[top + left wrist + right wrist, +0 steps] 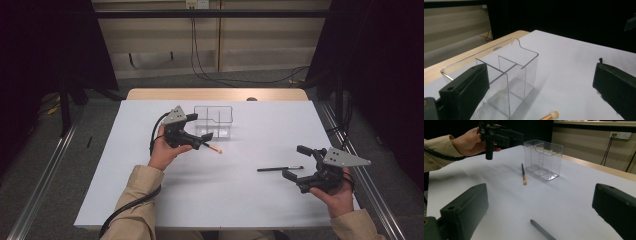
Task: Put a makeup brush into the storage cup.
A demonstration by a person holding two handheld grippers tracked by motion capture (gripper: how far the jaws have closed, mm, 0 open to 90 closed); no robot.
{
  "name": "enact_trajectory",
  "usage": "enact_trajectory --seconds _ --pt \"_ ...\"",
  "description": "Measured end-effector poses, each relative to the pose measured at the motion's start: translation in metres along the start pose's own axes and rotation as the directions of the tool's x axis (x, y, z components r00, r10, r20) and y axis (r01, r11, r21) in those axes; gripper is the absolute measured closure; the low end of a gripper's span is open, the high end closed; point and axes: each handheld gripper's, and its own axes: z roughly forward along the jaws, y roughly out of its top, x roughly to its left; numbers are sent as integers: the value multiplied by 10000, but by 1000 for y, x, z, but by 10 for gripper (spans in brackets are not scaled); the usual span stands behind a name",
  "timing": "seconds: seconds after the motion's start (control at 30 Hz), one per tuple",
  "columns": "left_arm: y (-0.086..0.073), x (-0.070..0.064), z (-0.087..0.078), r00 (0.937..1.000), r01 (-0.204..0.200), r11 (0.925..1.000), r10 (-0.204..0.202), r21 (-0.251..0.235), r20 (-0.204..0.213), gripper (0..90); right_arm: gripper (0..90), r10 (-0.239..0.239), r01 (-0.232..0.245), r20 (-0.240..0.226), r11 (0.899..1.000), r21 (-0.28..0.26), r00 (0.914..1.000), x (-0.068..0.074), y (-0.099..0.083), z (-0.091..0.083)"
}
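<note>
So the little brush (213, 147) lies flat on the bench (150, 200), just in front of the clear box (214, 120), bristle tip pointing toward the right side. The left gripper (196, 140) hovers right over its handle end, jaws wide open and empty. The right gripper (300, 162), also open and empty, sits by the pen (280, 169).

The person wore beige sleeves (141, 192). Each of the tongs, left tongs (200, 141) and right tongs (295, 161), was black with thick block-shaped jaws and carried a grey three-cornered plate (345, 158) with small dark holes. A black cable (129, 204) trailed along the left sleeve.
</note>
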Motion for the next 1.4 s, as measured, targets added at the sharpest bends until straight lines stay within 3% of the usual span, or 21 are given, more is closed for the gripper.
enact_trajectory --seconds 0.53,0.7,0.93,1.2,1.3,1.4 --pt "1 -4 6 9987 -300 9925 248 1189 451 9 0 -13 14 -64 10000 71 10000 0 0 1" --pt "1 -4 10 9974 -507 9845 412 1679 595 9 0 -27 28 -94 10000 94 10000 0 -1 1" --pt "1 -5 15 9954 -670 9691 484 2374 832 9 0 5 -5 -82 10000 76 10000 0 -1 0" --pt "1 -5 22 9918 -840 9397 466 3316 1191 9 0 7 -6 -100 9999 116 9999 0 -1 0" --pt "1 -4 25 9895 -1014 9228 549 3716 1337 9 0 24 -23 -111 9999 129 9999 0 -2 0" --pt "0 -4 28 9885 -1062 9135 540 3928 1416 9 0 22 -20 -115 9999 148 9999 -1 -2 0"
